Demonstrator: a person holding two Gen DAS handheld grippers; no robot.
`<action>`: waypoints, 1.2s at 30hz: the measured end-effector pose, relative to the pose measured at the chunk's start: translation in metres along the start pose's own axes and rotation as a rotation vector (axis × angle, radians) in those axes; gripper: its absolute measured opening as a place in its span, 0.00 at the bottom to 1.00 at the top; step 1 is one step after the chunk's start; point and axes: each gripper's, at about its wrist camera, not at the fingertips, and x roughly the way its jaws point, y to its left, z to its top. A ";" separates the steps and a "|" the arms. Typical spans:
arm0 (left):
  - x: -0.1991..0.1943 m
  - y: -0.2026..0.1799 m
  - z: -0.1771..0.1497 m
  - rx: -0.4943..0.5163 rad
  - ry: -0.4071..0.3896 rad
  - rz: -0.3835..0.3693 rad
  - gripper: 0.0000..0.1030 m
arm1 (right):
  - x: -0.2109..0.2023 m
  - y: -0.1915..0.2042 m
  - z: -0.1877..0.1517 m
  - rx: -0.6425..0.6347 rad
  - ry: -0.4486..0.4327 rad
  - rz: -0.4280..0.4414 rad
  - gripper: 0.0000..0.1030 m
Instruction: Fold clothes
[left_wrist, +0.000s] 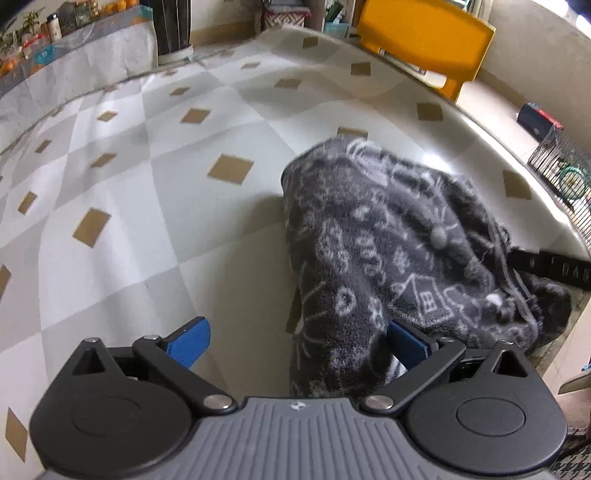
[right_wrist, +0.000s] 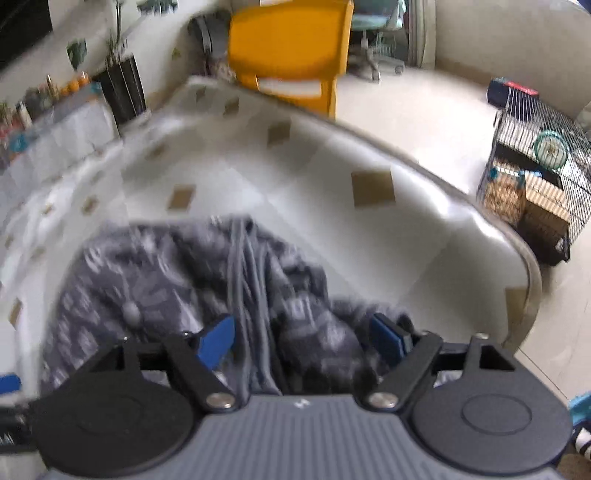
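each camera sits just behind its own blue fingers (left_wrist: 188, 341), looking forward and down, close over the table (left_wrist: 155, 192). both views share the grey patterned garment (left_wrist: 388, 236) and yellow chair (right_wrist: 288, 40).

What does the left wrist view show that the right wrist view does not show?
Only the left wrist view shows the white house drawings on the grey fleece garment sharply, and a black strap lying across its right side. Only the right wrist view shows the whole wire cage with its green wheel, and an office chair behind the table. Both views share the garment bunched on the diamond-patterned table, the yellow chair, and an open hand-held gripper: left, right.
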 end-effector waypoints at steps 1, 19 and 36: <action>-0.003 -0.001 0.001 0.000 -0.011 -0.001 0.99 | -0.001 0.003 0.005 0.001 -0.003 0.008 0.77; 0.027 -0.001 -0.016 -0.063 0.087 -0.094 1.00 | 0.072 0.055 0.033 -0.054 0.087 -0.026 0.81; -0.022 -0.007 -0.016 0.030 0.094 -0.026 1.00 | -0.003 0.052 0.020 0.009 0.085 0.010 0.80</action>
